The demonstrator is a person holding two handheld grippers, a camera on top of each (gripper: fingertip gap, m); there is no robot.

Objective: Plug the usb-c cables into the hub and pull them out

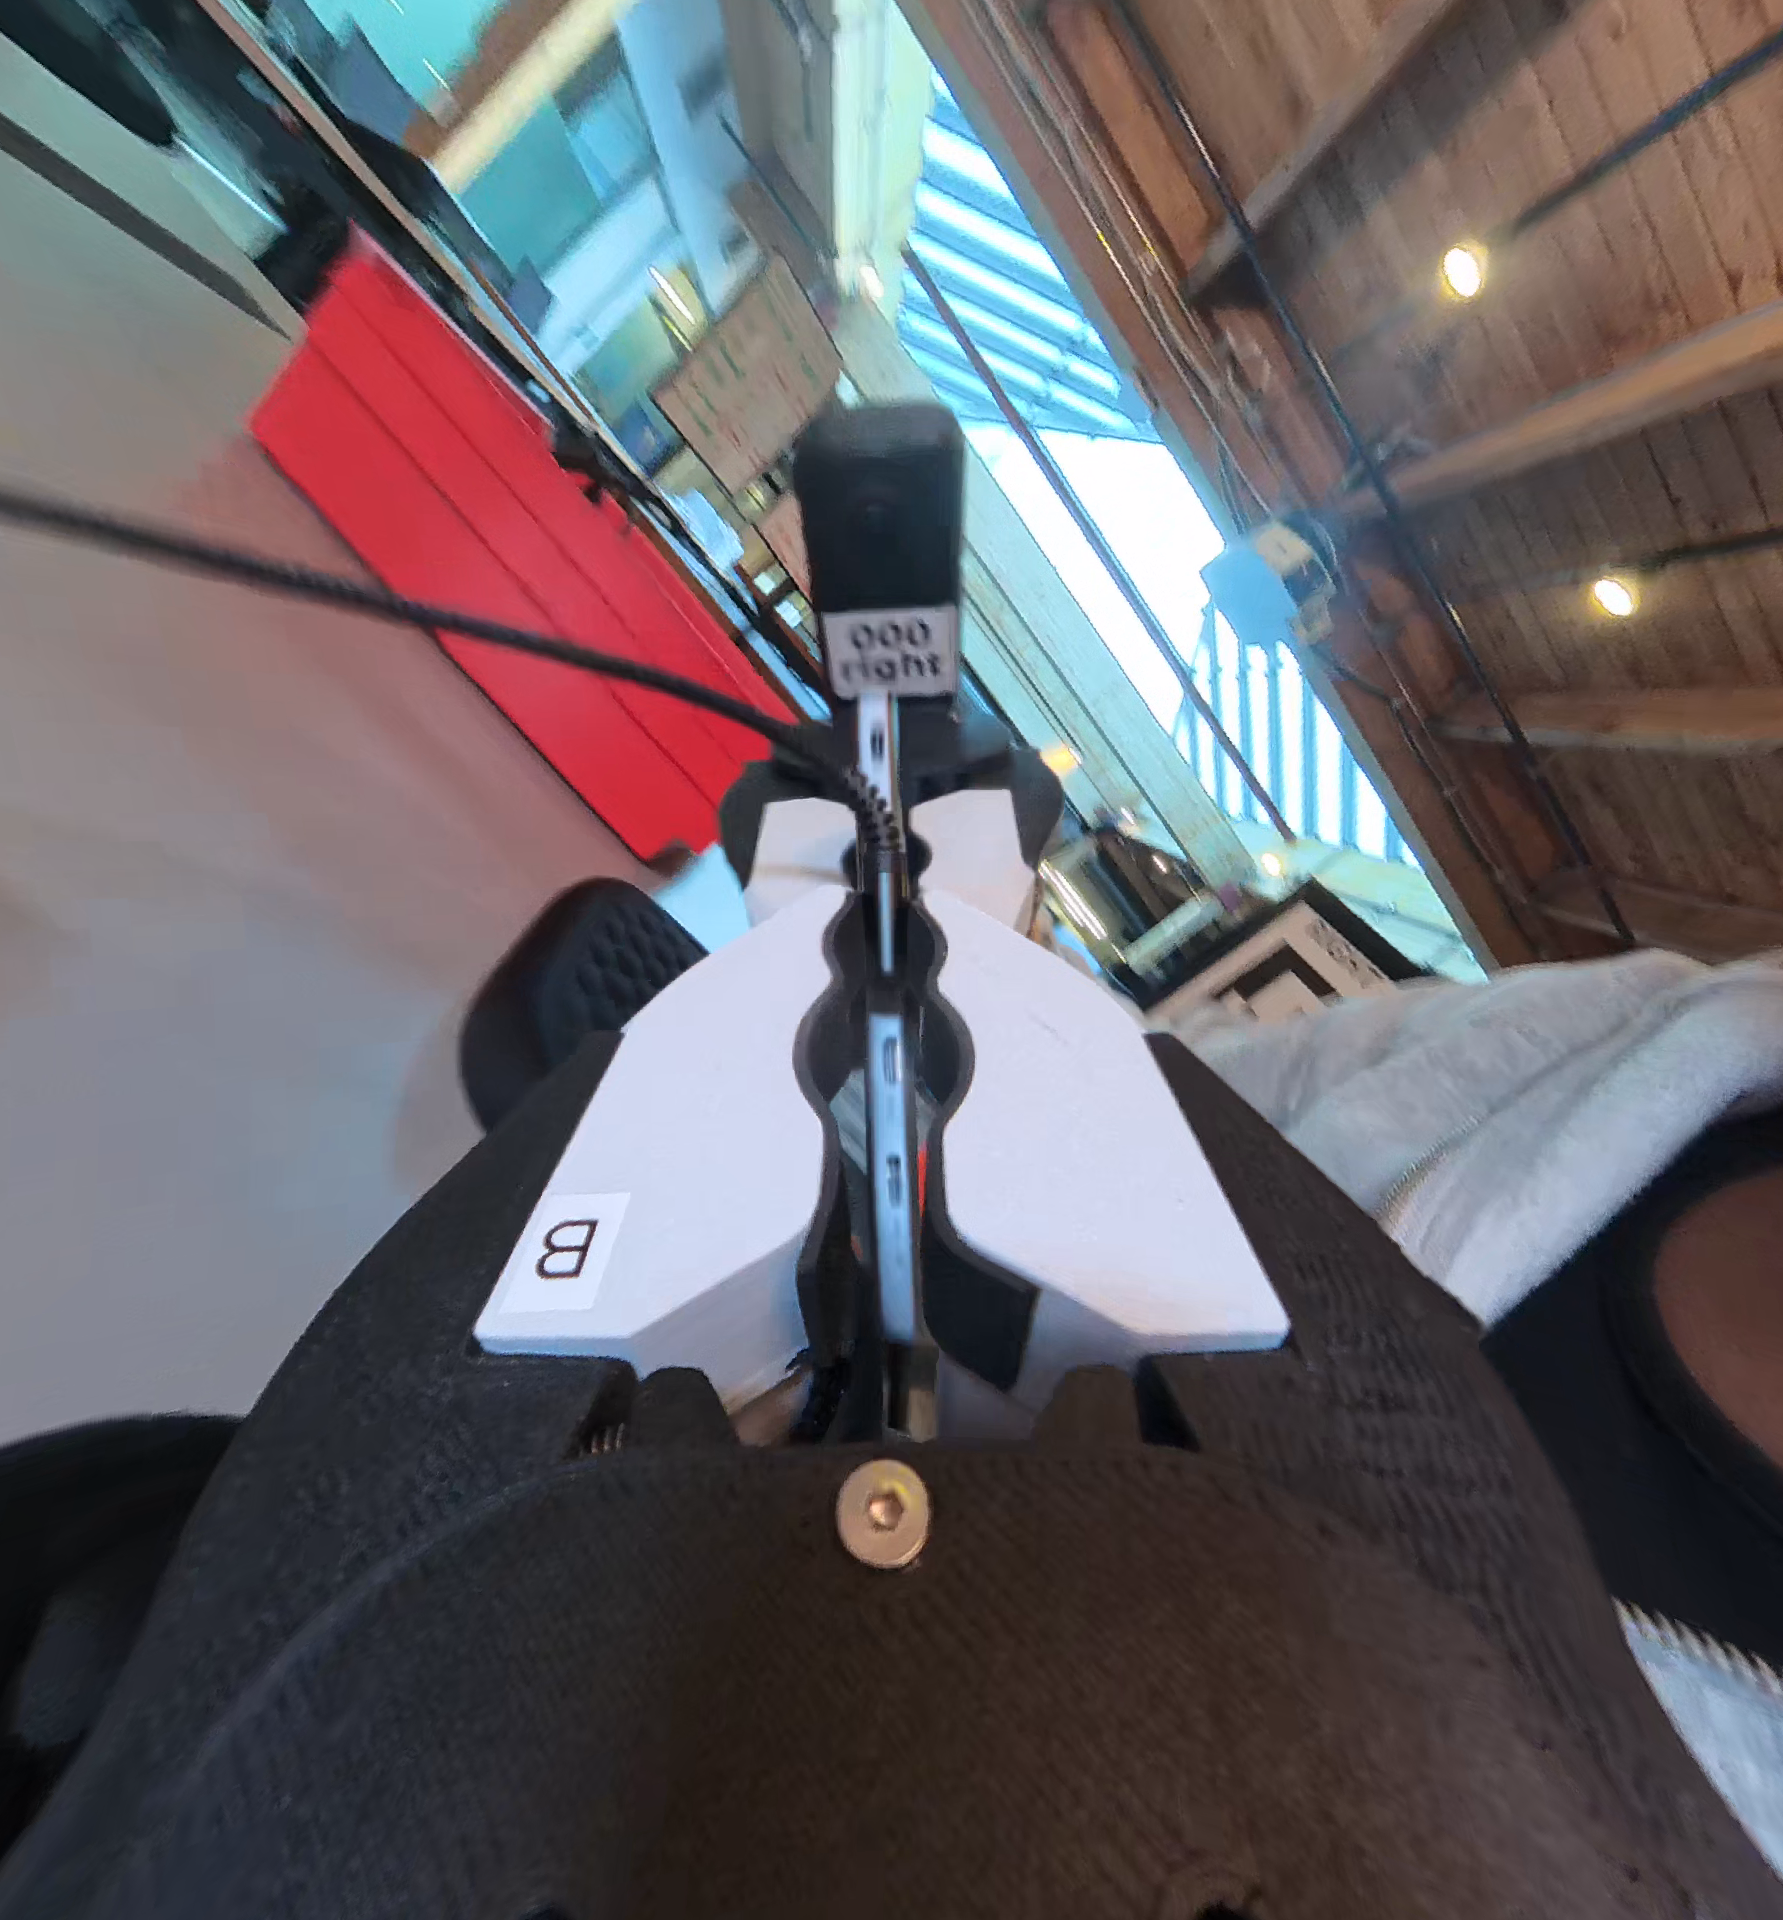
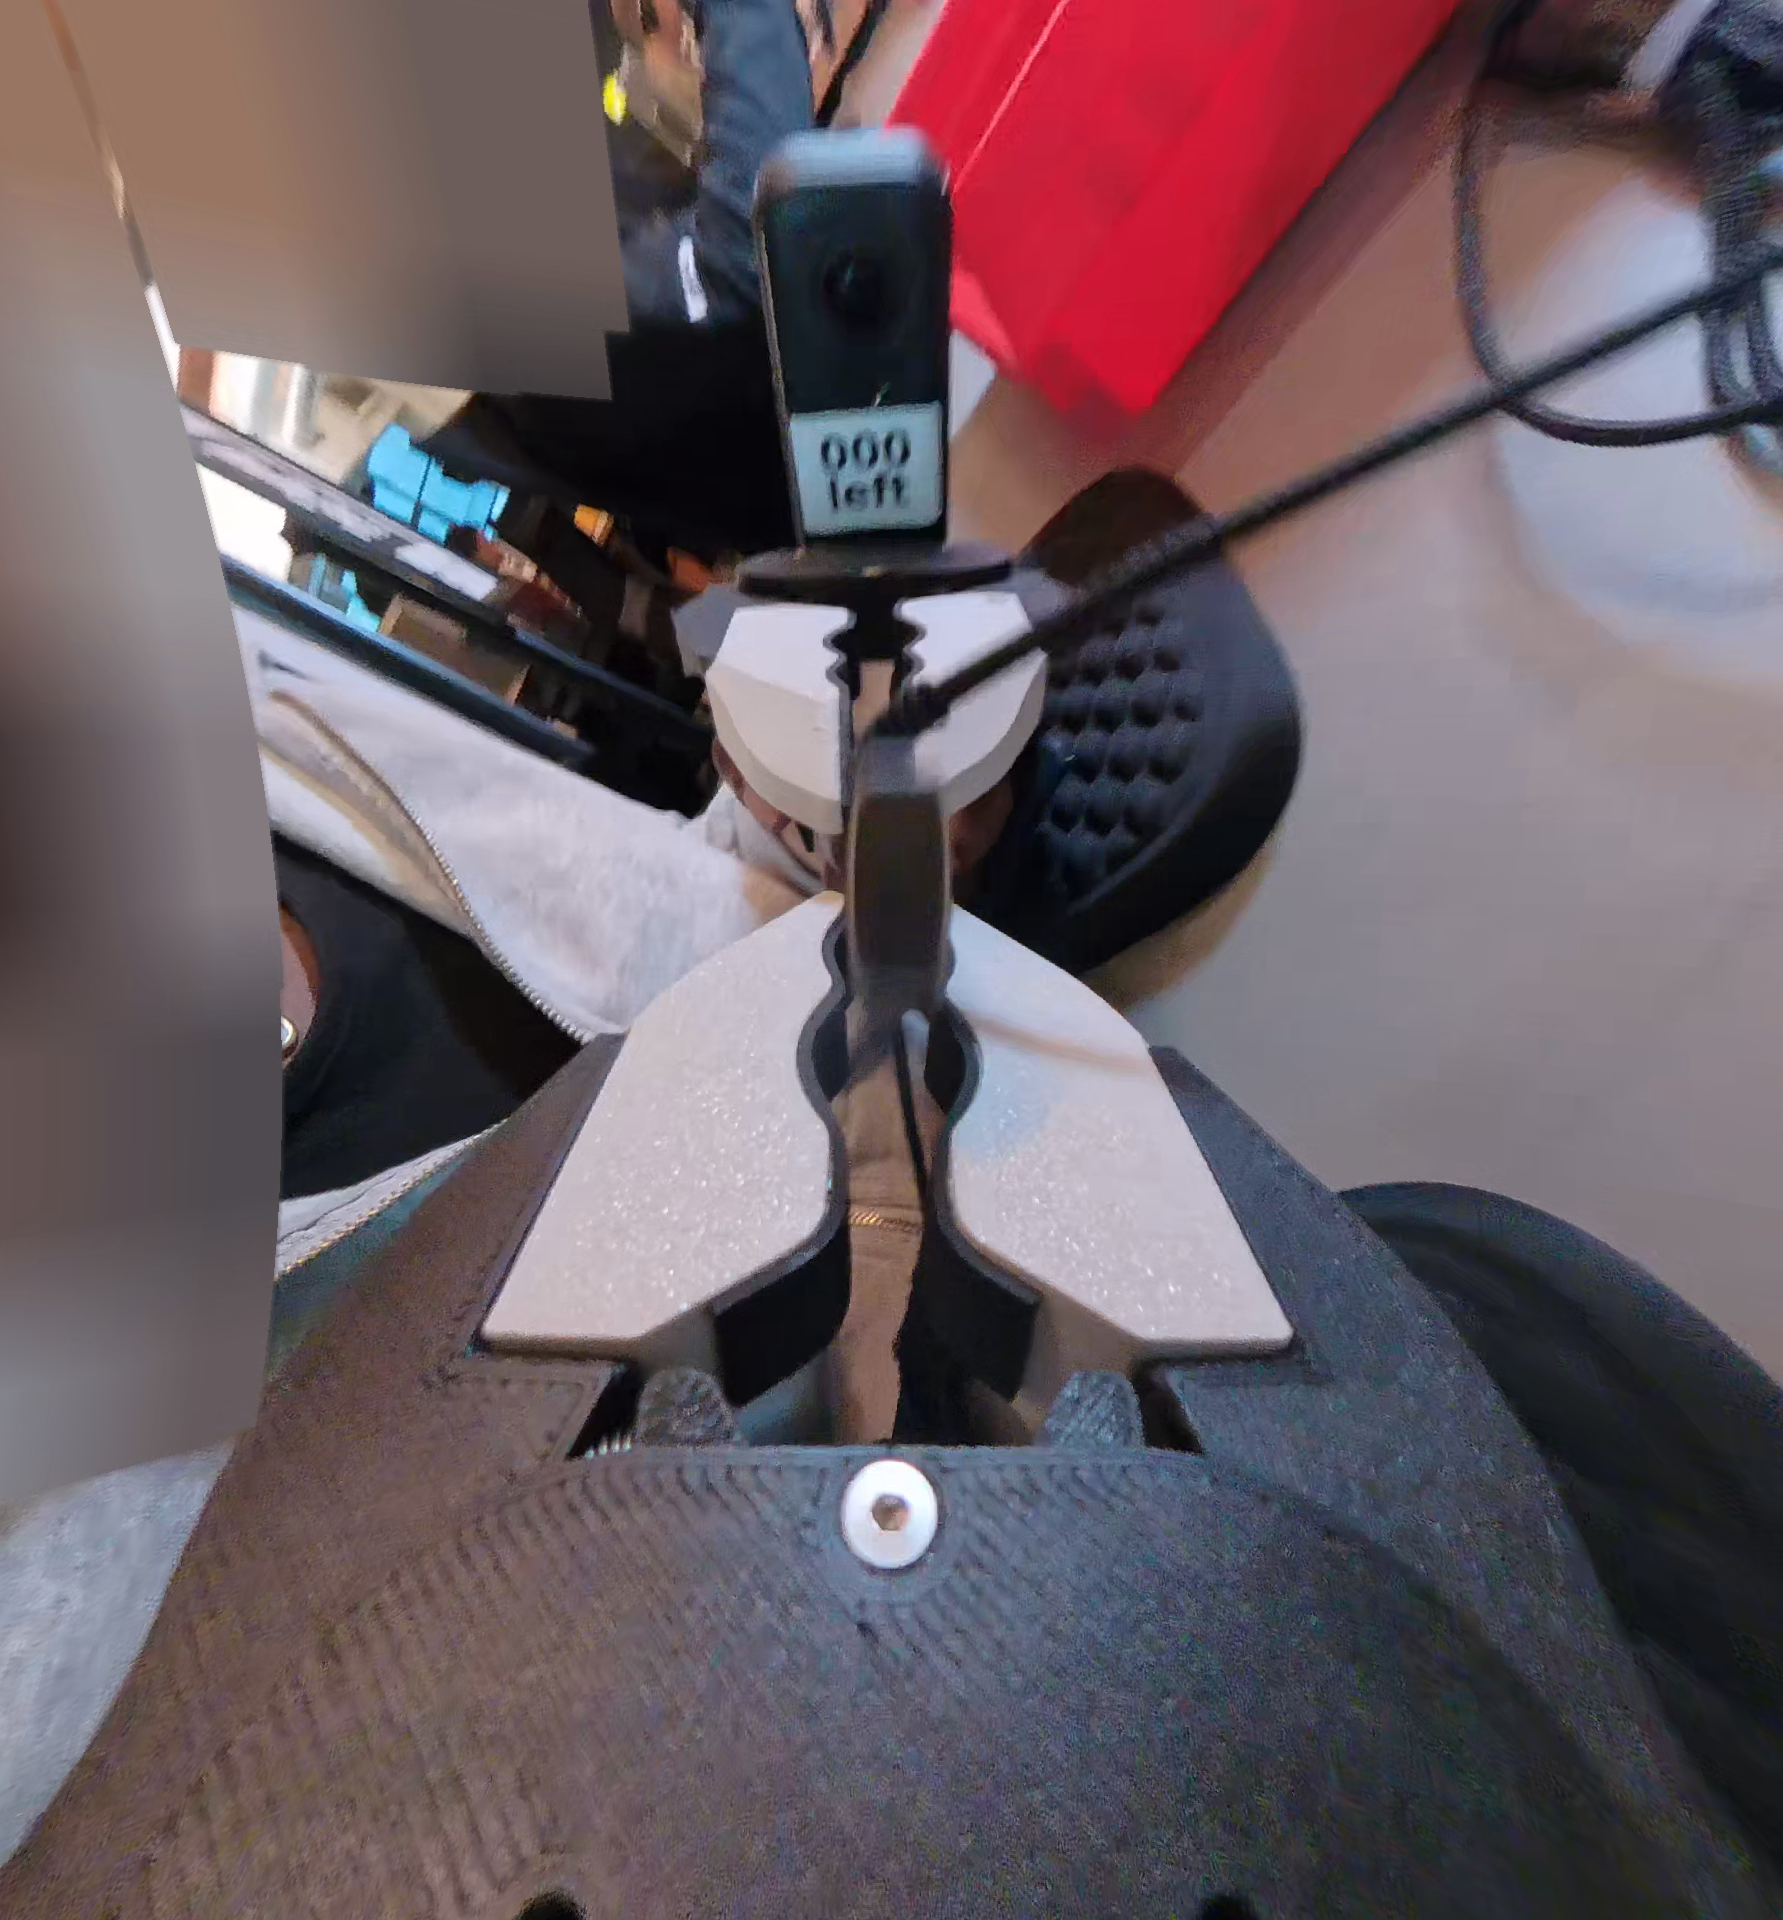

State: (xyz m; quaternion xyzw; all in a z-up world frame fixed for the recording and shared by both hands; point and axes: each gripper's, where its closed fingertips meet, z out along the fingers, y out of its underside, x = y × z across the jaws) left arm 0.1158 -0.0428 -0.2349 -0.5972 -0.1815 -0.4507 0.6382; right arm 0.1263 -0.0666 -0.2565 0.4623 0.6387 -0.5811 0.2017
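We have both grippers raised off the pale bench [image 2: 1489, 935], facing each other nose to nose. Our left gripper [image 1: 882, 935] has its white fingers [image 1: 721, 1122] pinching the slim silver hub [image 1: 892, 1143] edge-on. Our right gripper [image 2: 892, 956] clamps a dark usb-c plug [image 2: 897, 862], its tip right at the hub, though we cannot tell if it is seated. The black braided cable [image 2: 1386, 457] trails off toward the red box [image 2: 1157, 177] at the bench's far edge.

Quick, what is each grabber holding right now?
Left gripper: shut on the thin silver hub.
Right gripper: shut on the black usb-c cable plug.
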